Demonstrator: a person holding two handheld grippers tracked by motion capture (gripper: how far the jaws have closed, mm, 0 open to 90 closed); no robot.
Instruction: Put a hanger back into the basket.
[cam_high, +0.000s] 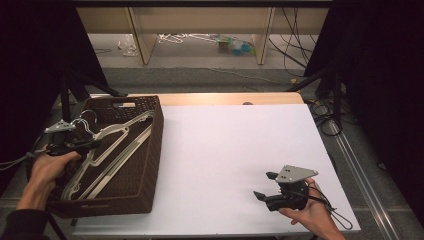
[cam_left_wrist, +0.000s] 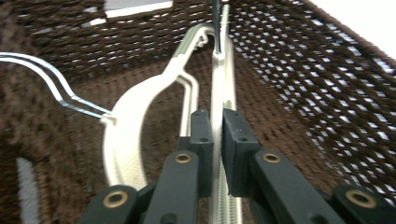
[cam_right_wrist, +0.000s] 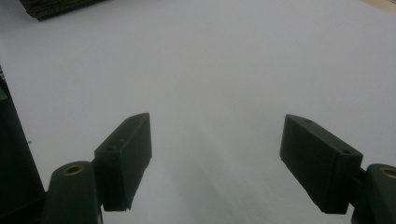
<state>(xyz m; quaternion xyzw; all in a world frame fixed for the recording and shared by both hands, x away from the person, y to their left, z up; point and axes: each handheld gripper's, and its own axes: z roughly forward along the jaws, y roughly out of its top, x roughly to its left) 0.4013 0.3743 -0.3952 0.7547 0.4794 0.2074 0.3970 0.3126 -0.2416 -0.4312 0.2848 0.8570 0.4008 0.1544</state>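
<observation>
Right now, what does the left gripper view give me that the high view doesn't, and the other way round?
Left gripper view alone: the left gripper, jaws shut on the edge-on bar of a white hanger, and a wire hook against the basket weave. High view alone: the right gripper, jaws open, held over the white table, and the whole basket. Shared: the basket and the white hangers in it.
</observation>
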